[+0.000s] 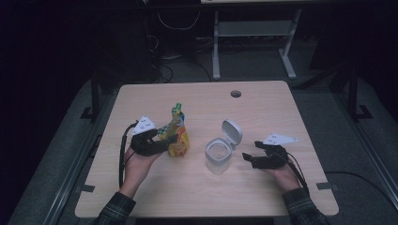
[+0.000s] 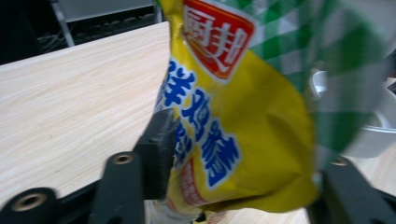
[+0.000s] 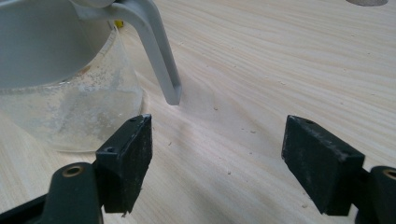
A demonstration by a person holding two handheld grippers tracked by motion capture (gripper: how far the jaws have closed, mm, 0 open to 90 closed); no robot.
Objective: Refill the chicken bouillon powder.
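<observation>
Yellow foil pouch [image 2: 243,140] stands at the table's [image 1: 263,108] nine o'clock, pinched in my left gripper [image 1: 157,140]; it looks light, crinkly and slippery, so I grip low. At three o'clock of the clear container [image 1: 218,154], my right gripper [image 1: 256,157] gapes empty.

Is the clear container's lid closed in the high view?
No, the grey flip lid stands tilted up and back from the clear container, leaving its mouth open.

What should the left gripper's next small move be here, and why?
Probably carry the yellow packet, clamped in the left gripper, right toward the clear container: its lid is flipped open, and the right gripper waits open beside it.
</observation>
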